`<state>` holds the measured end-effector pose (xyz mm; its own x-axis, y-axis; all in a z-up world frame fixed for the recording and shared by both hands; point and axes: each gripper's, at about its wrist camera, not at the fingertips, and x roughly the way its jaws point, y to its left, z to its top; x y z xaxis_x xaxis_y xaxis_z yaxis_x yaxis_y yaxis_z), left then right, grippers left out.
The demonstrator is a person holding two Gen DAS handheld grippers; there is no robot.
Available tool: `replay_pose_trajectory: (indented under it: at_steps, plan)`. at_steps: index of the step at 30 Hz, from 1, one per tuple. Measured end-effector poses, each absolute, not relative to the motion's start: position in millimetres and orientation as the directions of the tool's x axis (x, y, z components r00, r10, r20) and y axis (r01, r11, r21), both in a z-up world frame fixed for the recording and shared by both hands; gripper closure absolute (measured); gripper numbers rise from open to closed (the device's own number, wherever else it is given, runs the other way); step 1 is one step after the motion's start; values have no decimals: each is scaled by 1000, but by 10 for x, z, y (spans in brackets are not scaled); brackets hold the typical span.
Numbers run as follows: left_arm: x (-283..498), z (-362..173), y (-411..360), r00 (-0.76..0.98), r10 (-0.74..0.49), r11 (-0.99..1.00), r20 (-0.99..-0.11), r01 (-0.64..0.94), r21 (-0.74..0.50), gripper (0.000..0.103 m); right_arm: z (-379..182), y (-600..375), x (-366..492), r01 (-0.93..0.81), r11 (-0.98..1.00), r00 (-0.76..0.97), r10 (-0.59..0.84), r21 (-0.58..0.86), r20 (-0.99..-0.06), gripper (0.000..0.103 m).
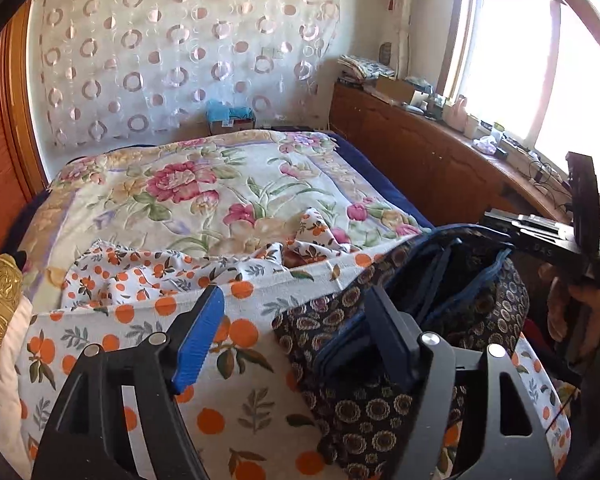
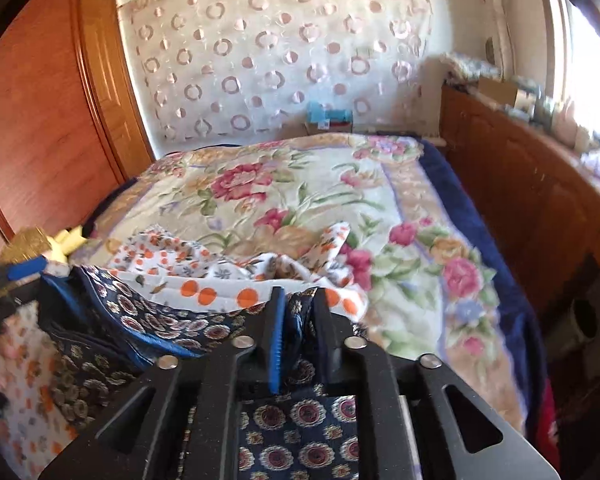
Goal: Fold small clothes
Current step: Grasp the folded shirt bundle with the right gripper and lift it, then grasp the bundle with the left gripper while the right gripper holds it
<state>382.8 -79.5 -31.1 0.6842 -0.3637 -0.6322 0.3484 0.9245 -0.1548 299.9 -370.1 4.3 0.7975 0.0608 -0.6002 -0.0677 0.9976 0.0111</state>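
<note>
Floral bedspread [image 1: 220, 184] behind; left hand-held gripper [image 1: 296, 332] gapes, right hand-held gripper [image 2: 298, 320] straddles dark garment [image 2: 300, 420] unclamped

**Left tongs standing wide, right tongs narrower**

The left tongs [image 1: 300, 336] are pointing forward and downward, their jaws standing wide apart, the blue-padded finger [image 1: 198, 340] on the left and the dark finger [image 1: 392, 340] on the right, with neither pad pressing on anything. The right tongs [image 2: 298, 334] are tilting down likewise, their jaws standing closer together, with dark patterned cloth [image 2: 300, 320] lying between them; whether the pads are pressing it cannot be told. A hand [image 1: 580, 312] is gripping the right tongs' handle at the left camera's right edge.
</note>
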Motion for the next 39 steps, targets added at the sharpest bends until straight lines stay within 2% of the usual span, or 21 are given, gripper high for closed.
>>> replay_pose_trajectory:
  at_steps: [2,3,8,12,17,20,27,32,35,36,37,39]
  plan:
    - [3797,-342,-813,666,-374,919,-645,359,-163,29,93,-3721,2919,-44,999,823,23,-23,-568,36]
    - [3778,-374,-824,652,-385,914,-653,366,-173,29,110,-3730,2887,-36,999,826,15,-27,-564,33]
    - [3708,-573,-978,597,-393,903,-699,393,-173,29,178,-3764,2624,-31,999,834,14,-22,-551,32]
    - [3738,-736,-1109,564,-377,902,-735,405,-151,29,0,-3719,2455,-102,995,794,80,-4,-602,31]
    - [3816,-593,-1006,665,-320,938,-675,325,-124,29,-221,-3544,2393,-153,988,748,99,-25,-657,31]
    - [3824,-506,-887,679,-335,938,-653,303,-165,29,-347,-3504,2464,-134,990,731,73,-38,-678,31]
    - [3604,-535,-848,656,-368,924,-659,338,-180,28,-391,-3534,2577,-127,992,711,110,27,-695,31]
    - [3359,-478,-943,697,-392,914,-600,370,-167,27,-369,-3620,2657,-139,990,685,115,26,-720,31]
    - [3414,-556,-1082,657,-398,903,-640,405,-145,27,-308,-3703,2763,-150,986,676,159,76,-720,31]
    - [3460,-592,-1115,644,-385,906,-661,401,-137,27,-301,-3740,2816,-150,984,667,175,100,-724,33]
    - [3524,-651,-1155,625,-368,910,-689,394,-129,27,-300,-3804,2875,-154,979,661,201,132,-723,41]
    - [3606,-748,-1196,598,-360,910,-716,394,-128,27,-264,-3853,2959,-169,973,659,232,160,-715,96]
